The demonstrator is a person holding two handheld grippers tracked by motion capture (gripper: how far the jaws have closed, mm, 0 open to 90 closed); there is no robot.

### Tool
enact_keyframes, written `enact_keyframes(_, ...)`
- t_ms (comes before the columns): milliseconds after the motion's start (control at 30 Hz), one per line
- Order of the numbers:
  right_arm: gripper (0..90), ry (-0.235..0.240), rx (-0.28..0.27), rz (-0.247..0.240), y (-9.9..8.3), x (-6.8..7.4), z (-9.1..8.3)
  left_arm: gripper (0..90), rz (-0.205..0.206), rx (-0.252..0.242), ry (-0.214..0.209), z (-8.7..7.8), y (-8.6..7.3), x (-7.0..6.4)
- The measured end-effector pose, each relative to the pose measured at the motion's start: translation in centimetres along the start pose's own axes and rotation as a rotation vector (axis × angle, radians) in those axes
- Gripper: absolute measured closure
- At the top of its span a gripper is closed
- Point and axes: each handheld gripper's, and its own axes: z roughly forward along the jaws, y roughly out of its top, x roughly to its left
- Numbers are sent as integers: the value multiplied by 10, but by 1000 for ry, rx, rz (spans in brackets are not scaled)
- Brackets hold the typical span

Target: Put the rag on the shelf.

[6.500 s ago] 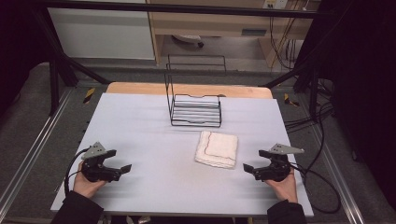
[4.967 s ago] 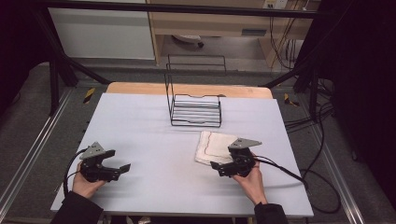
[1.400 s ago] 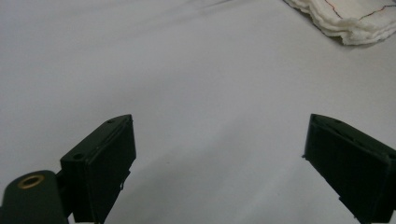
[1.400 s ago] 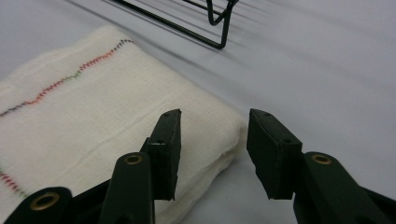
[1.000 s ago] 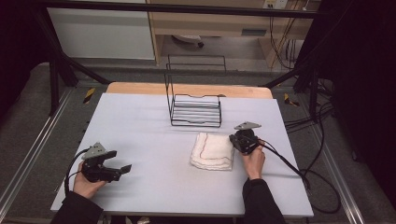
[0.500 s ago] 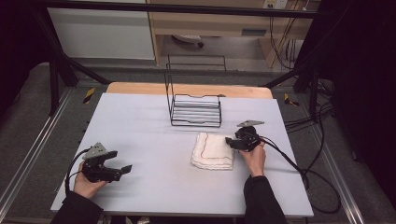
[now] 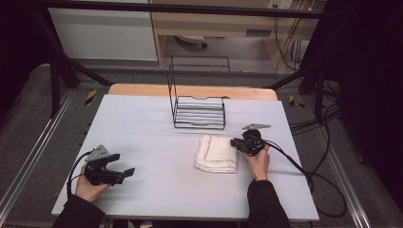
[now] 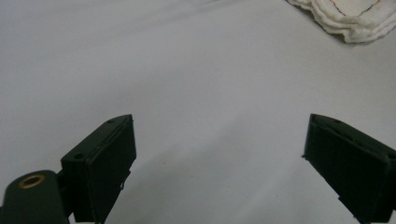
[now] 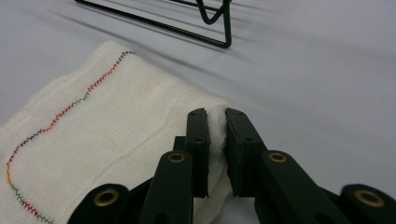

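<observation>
From the high view, the folded white cloth (image 7: 216, 153) lies on the table (image 7: 157, 118) right of centre, just near of the black wire rack (image 7: 198, 111) and apart from it. The right tongs (image 7: 235, 144) sit at the cloth's right edge, near its far corner, with the person's right hand (image 7: 257, 159) behind them. The left tongs (image 7: 127, 172) rest low at the near left of the table, well apart from the cloth.

In the left gripper view, the left tongs (image 8: 219, 163) stand wide open with bare table between the jaws; a corner of the cloth (image 8: 348, 18) shows far off at the upper right.

In the right gripper view, the right tongs (image 9: 215, 140) are pinched onto a puckered bit of the cloth (image 9: 102, 135) at its edge, the jaws nearly together with white fabric squeezed between them. The coloured stitching runs along the cloth's left part, and the foot of the rack (image 9: 215, 25) stands beyond.

The step in hand looks like taking the cloth by its edge to lift or unfold it. To do it well, I would judge how many layers are in the pinch: the bite seems shallow, so fabric could slip out once it takes weight. Lift slowly and keep the grip firm. Draw the cloth away from the rack so it does not snag the wire. The open left tongs could come in to take a second corner.
</observation>
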Motion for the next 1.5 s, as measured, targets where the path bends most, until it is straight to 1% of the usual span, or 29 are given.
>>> enact_keyframes(100, 813, 4, -34, -15, 0, 2, 0, 89, 4, 2, -2, 0, 1, -1)
enact_keyframes(233, 813, 15, -60, -13, 2, 2, 2, 93, -3, -2, -7, 2, 1, -2)
enact_keyframes(367, 805, 9, -56, -24, 1, 1, 4, 94, -9, -1, -7, 6, 7, -6)
enact_keyframes(433, 715, 13, -89, -20, 2, 1, -1, 94, -28, -9, -9, 11, 15, -12)
enact_keyframes(500, 586, 28, -121, -18, 4, 2, -10, 97, -29, -12, -6, 12, 19, -15)
enact_keyframes(533, 548, 36, -127, -14, 4, 2, -15, 98, -29, -17, -7, 14, 23, -18)
enact_keyframes(567, 548, 36, -127, -14, 4, 2, -15, 98, -25, -23, -5, 15, 28, -21)
enact_keyframes(600, 461, 19, -118, -9, 1, 4, -27, 112, -28, -27, -1, 17, 32, -25)
enact_keyframes(667, 425, 9, -93, -4, -5, 8, -37, 128, -35, -38, -14, 28, 46, -40)
enact_keyframes(700, 425, 9, -93, -4, -5, 8, -37, 135, -35, -38, -14, 28, 46, -40)
enact_keyframes(733, 388, 3, -71, -4, -13, 15, -44, 138, -30, -31, -16, 33, 51, -47)
enact_keyframes(767, 379, 2, -59, -11, -18, 19, -47, 139, -7, -18, -25, 46, 60, -59)
enact_keyframes(800, 377, -8, -49, -13, -23, 23, -49, 139, -7, -18, -25, 46, 60, -59)
enact_keyframes(833, 377, -7, -42, -15, -28, 26, -50, 138, 10, -9, -41, 57, 68, -71)
enact_keyframes(867, 377, -7, -42, -15, -28, 26, -50, 136, 10, -9, -41, 57, 68, -71)
enact_keyframes(900, 378, -5, -21, -7, -36, 32, -50, 134, 21, -7, -48, 62, 72, -76)
enact_keyframes(967, 379, -10, -13, -8, -39, 34, -50, 132, 35, 0, -58, 69, 75, -84)
enact_keyframes(1033, 400, -38, 2, -18, -46, 38, -48, 121, 53, 12, -60, 73, 75, -88)
enact_keyframes(1067, 400, -38, 2, -18, -46, 38, -48, 121, 60, 17, -56, 73, 73, -88)
enact_keyframes(1100, 449, -38, 10, -8, -48, 40, -46, 117, 60, 22, -52, 74, 71, -88)
enact_keyframes(1133, 449, -38, 10, -8, -48, 40, -46, 117, 59, 29, -50, 74, 68, -87)
enact_keyframes(1167, 519, -26, 17, 14, -51, 43, -43, 115, 51, 32, -50, 74, 66, -86)
enact_keyframes(1200, 519, -26, 17, 14, -51, 43, -43, 115, 45, 31, -47, 73, 64, -84)
enact_keyframes(1267, 578, -18, 14, 44, -52, 47, -41, 115, 32, 32, -49, 73, 62, -82)
enact_keyframes(1300, 643, -14, 23, 63, -52, 49, -41, 116, 28, 31, -48, 73, 61, -82)
enact_keyframes(1367, 667, -14, 23, 80, -52, 49, -41, 116, 33, 32, -48, 73, 61, -82)
enact_keyframes(1400, 747, -1, 30, 102, -51, 50, -42, 115, 34, 33, -49, 74, 61, -83)
enact_keyframes(1467, 810, 6, 31, 106, -51, 49, -43, 115, 33, 35, -51, 75, 61, -84)
enact_keyframes(1500, 810, 6, 31, 106, -51, 49, -43, 115, 32, 36, -52, 75, 61, -85)
